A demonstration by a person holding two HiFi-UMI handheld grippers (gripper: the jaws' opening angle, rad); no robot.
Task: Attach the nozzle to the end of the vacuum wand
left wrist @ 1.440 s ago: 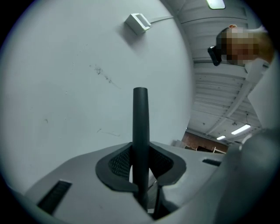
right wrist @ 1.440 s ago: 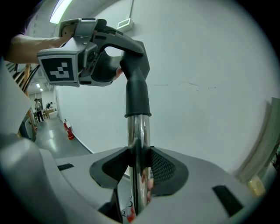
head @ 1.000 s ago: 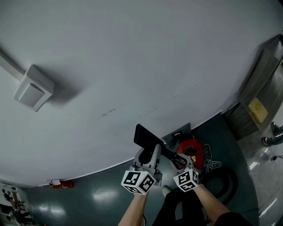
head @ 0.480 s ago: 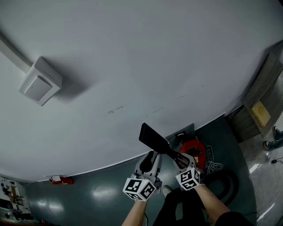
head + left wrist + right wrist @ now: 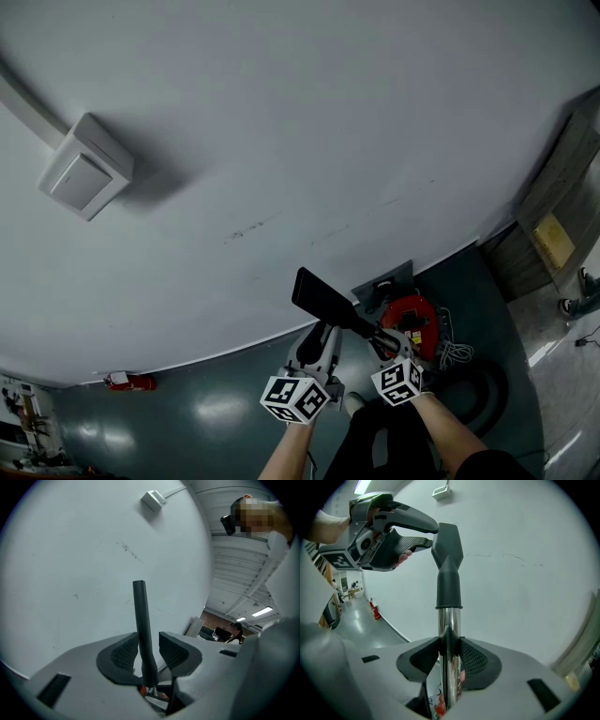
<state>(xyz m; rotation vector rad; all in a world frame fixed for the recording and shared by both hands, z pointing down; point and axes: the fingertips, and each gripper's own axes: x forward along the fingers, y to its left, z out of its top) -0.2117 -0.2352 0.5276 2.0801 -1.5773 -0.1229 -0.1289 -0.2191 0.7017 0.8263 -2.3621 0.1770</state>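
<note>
The black flat nozzle [image 5: 319, 298] sits on the end of the chrome vacuum wand [image 5: 448, 634], its collar over the tube, and points up against the white wall. My right gripper [image 5: 449, 656] is shut on the wand just below the collar; its jaws have just been closing on the tube. My left gripper [image 5: 321, 332] stands open beside the nozzle. In the left gripper view the nozzle [image 5: 140, 620] shows edge-on between the pads with a gap on its right. In the right gripper view the left gripper [image 5: 434, 535] reaches the nozzle's left edge.
A red vacuum canister [image 5: 409, 319] and a coiled black hose [image 5: 480, 384] lie on the dark floor below my hands. A white box [image 5: 84, 169] is fixed to the wall. A red extinguisher [image 5: 131, 382] stands far left and a wooden cabinet [image 5: 553, 234] to the right.
My left gripper has slid down and back from the nozzle's neck. The nozzle and wand have stayed with the right gripper.
</note>
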